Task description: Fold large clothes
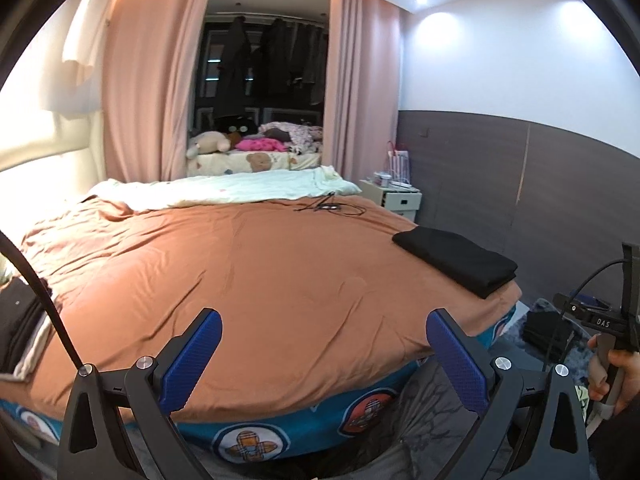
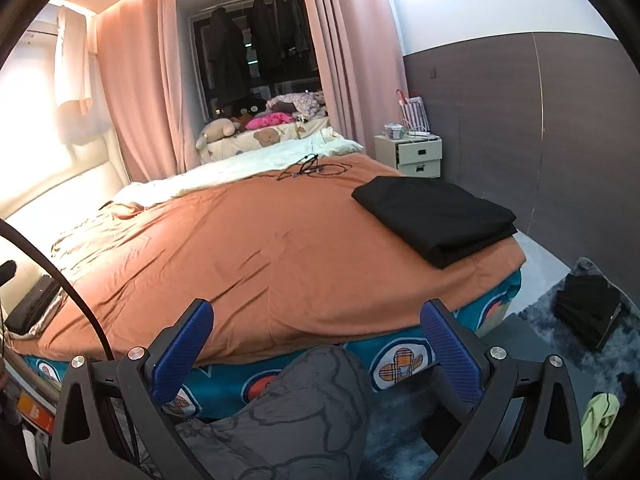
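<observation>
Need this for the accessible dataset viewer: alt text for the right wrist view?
The open right gripper hangs empty over the near edge of a bed with an orange sheet, pointing across it. A folded black garment lies on the bed's right corner, and a stack of dark clothes sits on the floor rug to the right. Pink curtains frame a dark window behind.

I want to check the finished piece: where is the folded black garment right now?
The folded black garment lies on the orange bedspread at the bed's right front corner, in front of the white nightstand; both wrist views show it on their right.
</observation>
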